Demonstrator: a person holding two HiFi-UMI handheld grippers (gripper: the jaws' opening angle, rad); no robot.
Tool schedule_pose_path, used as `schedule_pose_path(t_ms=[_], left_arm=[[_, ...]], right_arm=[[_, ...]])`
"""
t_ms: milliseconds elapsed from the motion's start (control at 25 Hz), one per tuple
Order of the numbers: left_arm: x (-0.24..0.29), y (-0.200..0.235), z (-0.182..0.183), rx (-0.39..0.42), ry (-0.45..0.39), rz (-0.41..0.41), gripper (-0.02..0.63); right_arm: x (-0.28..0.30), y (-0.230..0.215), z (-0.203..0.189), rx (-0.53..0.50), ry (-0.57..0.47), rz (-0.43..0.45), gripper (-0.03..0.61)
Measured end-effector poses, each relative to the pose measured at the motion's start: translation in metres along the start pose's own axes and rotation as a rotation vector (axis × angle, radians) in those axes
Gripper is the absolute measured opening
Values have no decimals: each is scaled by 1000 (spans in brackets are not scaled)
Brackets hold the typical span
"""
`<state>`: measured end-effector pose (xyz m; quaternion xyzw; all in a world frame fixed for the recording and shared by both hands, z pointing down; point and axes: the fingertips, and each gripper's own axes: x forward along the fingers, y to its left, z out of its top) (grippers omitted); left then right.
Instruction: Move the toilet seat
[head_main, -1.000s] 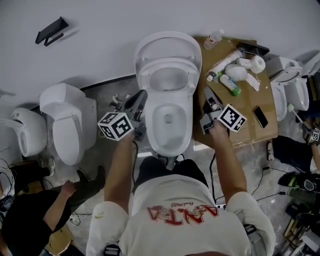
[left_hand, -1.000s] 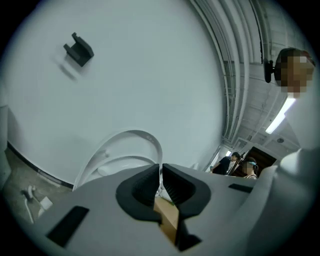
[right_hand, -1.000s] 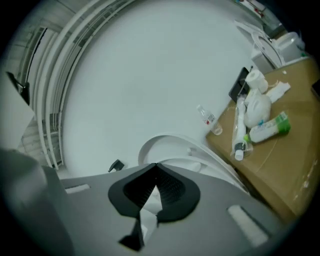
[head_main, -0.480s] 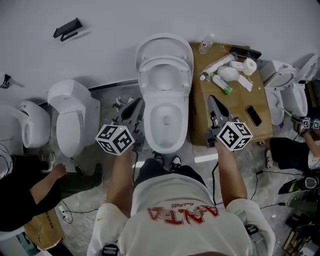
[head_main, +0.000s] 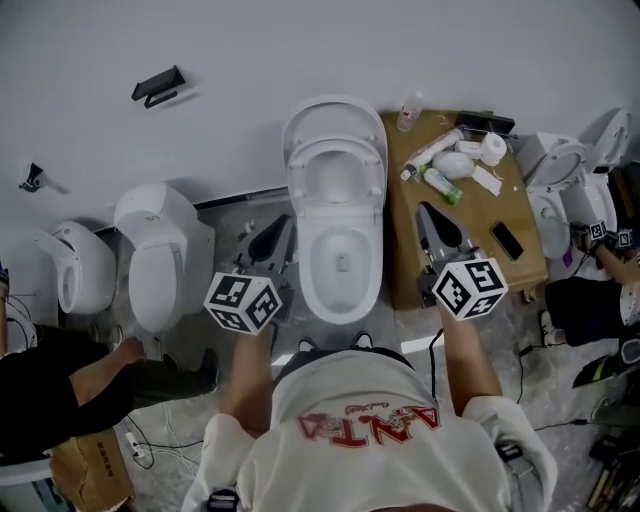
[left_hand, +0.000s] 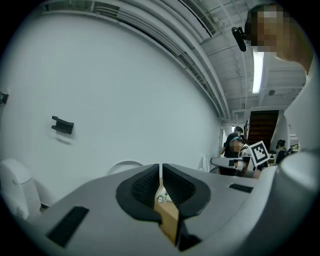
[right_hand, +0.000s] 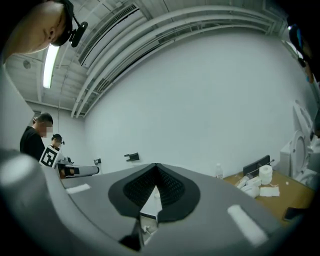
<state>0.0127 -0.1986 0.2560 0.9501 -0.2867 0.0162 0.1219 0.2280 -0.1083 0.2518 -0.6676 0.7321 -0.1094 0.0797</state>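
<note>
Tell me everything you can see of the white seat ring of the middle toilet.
The white oval seat ring looks like smooth, glossy plastic, with a wide opening in its middle. It stands raised, leaning back against the white lid behind it, and it meets the rear of the open white bowl, where its hinge would be. Nothing else touches it.

White wall (head_main: 300, 50), grey floor (head_main: 520, 350), wooden table (head_main: 480, 215), ceiling tube light (left_hand: 257, 72)

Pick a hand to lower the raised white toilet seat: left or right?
Left, probably: the shut left tool hangs beside the white toilet seat; the right tool is over the brown wooden table, farther off.
</note>
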Motion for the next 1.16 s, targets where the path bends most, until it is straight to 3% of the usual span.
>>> schedule_pose_path(t_ms=[280,480,1160], left_arm=[[-28,15,28,41,-48,-12,28],[-40,25,38,39,-58,-41,28],[-60,37,32,18,-42,-107,28]], right_arm=[[12,53,19,-95,-11,43,2],[17,80,17,-92,-1,52,2],[11,110,6,-98,-8,7,2]])
